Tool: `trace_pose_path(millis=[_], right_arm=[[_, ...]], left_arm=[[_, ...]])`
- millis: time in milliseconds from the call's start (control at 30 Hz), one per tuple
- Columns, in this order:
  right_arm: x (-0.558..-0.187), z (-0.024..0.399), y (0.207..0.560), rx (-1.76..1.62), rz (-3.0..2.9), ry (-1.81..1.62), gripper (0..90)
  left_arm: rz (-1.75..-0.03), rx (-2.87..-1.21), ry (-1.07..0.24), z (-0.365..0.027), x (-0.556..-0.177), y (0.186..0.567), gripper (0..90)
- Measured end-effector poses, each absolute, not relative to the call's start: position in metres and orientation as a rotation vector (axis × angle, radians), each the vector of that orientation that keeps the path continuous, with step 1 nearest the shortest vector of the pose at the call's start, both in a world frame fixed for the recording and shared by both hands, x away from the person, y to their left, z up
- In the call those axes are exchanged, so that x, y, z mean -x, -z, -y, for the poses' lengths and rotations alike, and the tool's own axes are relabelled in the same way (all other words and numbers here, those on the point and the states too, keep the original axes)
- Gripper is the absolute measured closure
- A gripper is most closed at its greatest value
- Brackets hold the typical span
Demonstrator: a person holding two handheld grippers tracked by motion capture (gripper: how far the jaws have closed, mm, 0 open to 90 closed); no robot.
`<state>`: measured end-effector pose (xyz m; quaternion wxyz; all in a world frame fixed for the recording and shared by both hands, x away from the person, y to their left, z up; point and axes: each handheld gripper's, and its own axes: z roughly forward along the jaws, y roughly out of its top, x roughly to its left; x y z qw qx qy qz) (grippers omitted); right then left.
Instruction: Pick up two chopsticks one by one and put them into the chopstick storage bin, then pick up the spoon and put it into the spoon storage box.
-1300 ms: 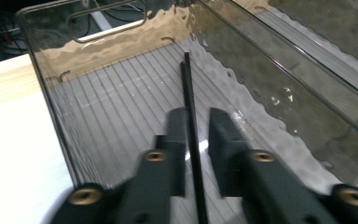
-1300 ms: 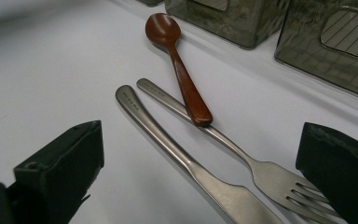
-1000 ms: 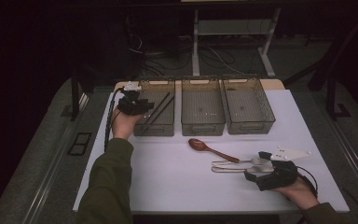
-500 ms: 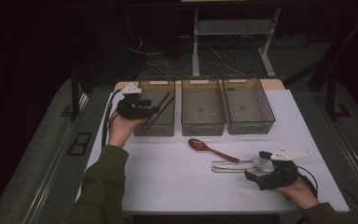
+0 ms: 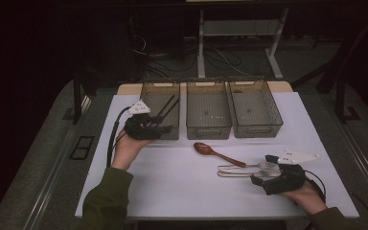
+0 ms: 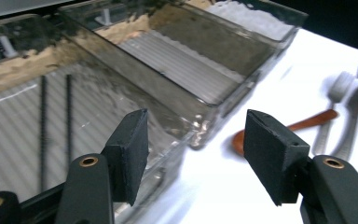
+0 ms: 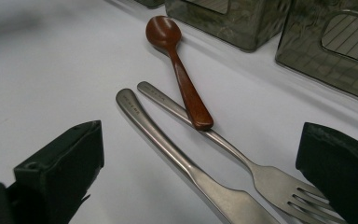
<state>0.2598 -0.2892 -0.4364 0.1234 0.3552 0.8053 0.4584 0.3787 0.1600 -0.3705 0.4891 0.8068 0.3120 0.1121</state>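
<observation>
The right gripper [image 5: 270,168] was held with its jaws apart around the head ends of the fork [image 7: 242,163] and knife [image 7: 168,144] near the table's [image 5: 182,191] near right corner, nothing clamped, and both long axes were seen to run leftward from it along the near edge. The wooden spoon [image 5: 215,153] was laid across the fork's handle, bowl toward the trays [image 5: 208,117]. The left gripper [image 5: 159,128], its jaws just opened and empty, was held at the leftmost tray's near edge, chopsticks [image 6: 53,121] inside, well apart from the cutlery
</observation>
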Motion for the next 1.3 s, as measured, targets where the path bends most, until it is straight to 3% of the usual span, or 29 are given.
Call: trace_pose_path(millis=[367, 1300], right_arm=[[-0.257, 0.290, 0.435, -1.021, -2.348, -1.342, 0.4], [-0.257, 0.290, 0.435, -1.021, -2.348, -1.341, 0.4]], left_arm=[[-0.721, -1.969, -0.259, -0.157, -0.344, 0.383, 35.7], [-0.678, -1.998, -0.229, -0.166, -0.289, 0.427, 15.8]])
